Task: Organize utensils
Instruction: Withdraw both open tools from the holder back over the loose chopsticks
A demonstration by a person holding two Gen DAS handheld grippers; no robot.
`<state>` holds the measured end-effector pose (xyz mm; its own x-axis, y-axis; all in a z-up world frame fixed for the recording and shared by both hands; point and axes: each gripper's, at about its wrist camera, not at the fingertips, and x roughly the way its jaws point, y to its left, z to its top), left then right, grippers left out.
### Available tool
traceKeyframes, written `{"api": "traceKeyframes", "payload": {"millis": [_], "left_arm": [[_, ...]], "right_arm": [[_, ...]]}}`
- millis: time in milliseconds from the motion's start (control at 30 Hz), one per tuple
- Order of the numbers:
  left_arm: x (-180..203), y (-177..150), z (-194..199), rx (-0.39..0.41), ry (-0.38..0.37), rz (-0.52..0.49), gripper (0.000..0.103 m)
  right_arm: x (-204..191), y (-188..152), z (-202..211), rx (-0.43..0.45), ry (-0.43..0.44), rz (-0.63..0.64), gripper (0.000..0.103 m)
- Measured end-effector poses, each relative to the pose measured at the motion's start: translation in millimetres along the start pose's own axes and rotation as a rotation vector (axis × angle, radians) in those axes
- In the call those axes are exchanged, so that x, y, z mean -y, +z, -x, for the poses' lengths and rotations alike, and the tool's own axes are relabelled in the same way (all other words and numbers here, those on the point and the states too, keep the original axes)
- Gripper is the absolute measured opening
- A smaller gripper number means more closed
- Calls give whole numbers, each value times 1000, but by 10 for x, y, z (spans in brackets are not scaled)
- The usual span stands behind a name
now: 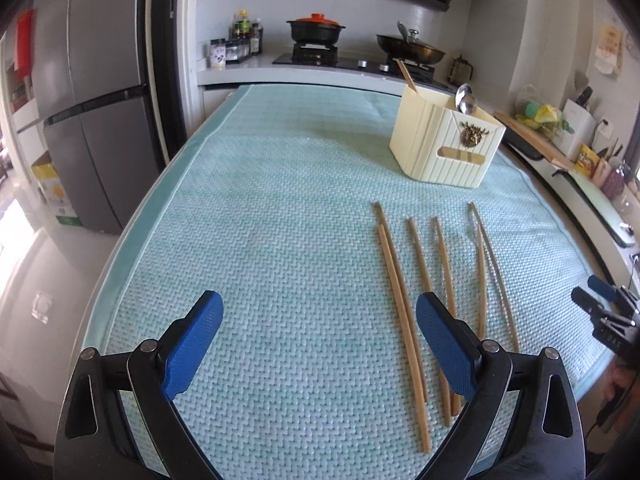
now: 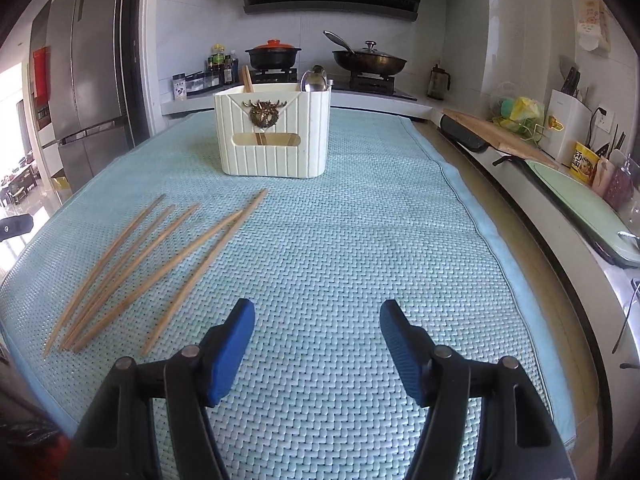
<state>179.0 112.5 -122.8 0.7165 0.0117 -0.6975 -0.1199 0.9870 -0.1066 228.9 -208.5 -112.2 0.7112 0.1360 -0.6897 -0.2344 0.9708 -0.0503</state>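
Several wooden chopsticks (image 1: pixel 400 280) lie side by side on the light blue woven mat (image 1: pixel 280 208); they also show at the left in the right wrist view (image 2: pixel 132 268). A cream utensil holder (image 1: pixel 446 142) stands behind them, with a chopstick and metal spoons (image 1: pixel 465 99) in it; it also shows in the right wrist view (image 2: pixel 274 134). My left gripper (image 1: pixel 320 312) is open and empty, just left of the chopsticks. My right gripper (image 2: pixel 318 320) is open and empty over bare mat, right of the chopsticks.
A stove with a black pot (image 2: pixel 273 56) and a wok (image 2: pixel 370 60) stands behind the table. A fridge (image 1: pixel 92 92) is at the left. A counter with a cutting board (image 2: pixel 496 132) and clutter runs along the right.
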Motion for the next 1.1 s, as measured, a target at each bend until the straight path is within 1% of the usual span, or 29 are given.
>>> {"api": "traceKeyframes", "payload": {"millis": [167, 400, 567, 700, 833, 1100], "left_arm": [[48, -16, -131, -28, -16, -21, 98], [221, 124, -454, -67, -35, -67, 98], [357, 146, -781, -111, 0, -112, 98], [399, 91, -971, -146, 49, -139, 97], [388, 70, -1002, -154, 40, -129, 98], [428, 144, -1078, -166, 52, -144, 98]], "right_arm": [[-12, -4, -22, -13, 1, -9, 66], [-60, -27, -46, -31, 22, -16, 66], [-94, -27, 14, -20, 35, -8, 66], [-73, -40, 72, -15, 39, -12, 66], [-43, -68, 86, -18, 40, -18, 66], [-75, -66, 65, -20, 52, -18, 66]]}}
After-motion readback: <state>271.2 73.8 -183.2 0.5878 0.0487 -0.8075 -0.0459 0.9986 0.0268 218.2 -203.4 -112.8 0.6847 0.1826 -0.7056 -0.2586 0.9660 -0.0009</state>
